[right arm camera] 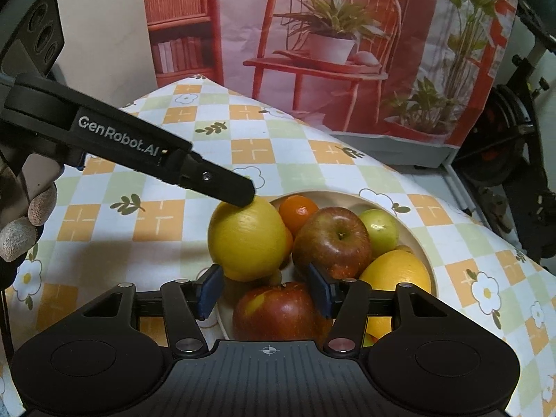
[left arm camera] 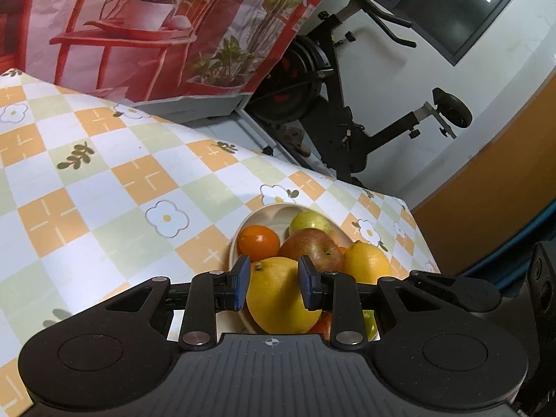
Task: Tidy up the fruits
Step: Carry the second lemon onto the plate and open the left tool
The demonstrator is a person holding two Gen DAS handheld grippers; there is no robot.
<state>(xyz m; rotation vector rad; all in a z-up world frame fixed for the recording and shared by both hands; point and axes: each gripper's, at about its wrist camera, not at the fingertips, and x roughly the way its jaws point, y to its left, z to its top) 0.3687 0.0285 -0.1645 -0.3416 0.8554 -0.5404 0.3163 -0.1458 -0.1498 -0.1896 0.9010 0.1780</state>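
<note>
1. Gripping the large yellow lemon point(left arm camera: 282, 295) across its waist, the left gripper point(left arm camera: 274, 283) had its fingers point(left arm camera: 242, 281) narrowed onto the fruit, one blue pad on each flank. The right wrist view showed the same lemon point(right arm camera: 247, 239) held above the 9 o'clock rim of the bowl point(right arm camera: 422, 243), with one black finger tip resting on its top.

2. The right gripper point(right arm camera: 266, 293) hovered over the bowl with its fingers point(right arm camera: 209, 292) moderately apart and holding nothing. The near red apple point(right arm camera: 278, 309) sat below the gap, and the pads did not press it.

3. The bowl stood on the checked bench point(left arm camera: 104, 187). It also held a second red apple point(right arm camera: 332, 239) at centre, an orange point(right arm camera: 299, 210) at 12 o'clock, a green apple point(right arm camera: 378, 231) at 1 o'clock and a second lemon point(right arm camera: 399, 271) at 4 o'clock.

4. Handling judgement: the lemon appeared firm, moderately heavy and dimpled, so it probably gave fair friction. Its rounded, tapering form could squirt out of flat pads, so the widest girth was the preferred hold.

5. The apples looked smooth, waxy and liable to bruise. A grip across the equator with light pressure was judged best.
</note>
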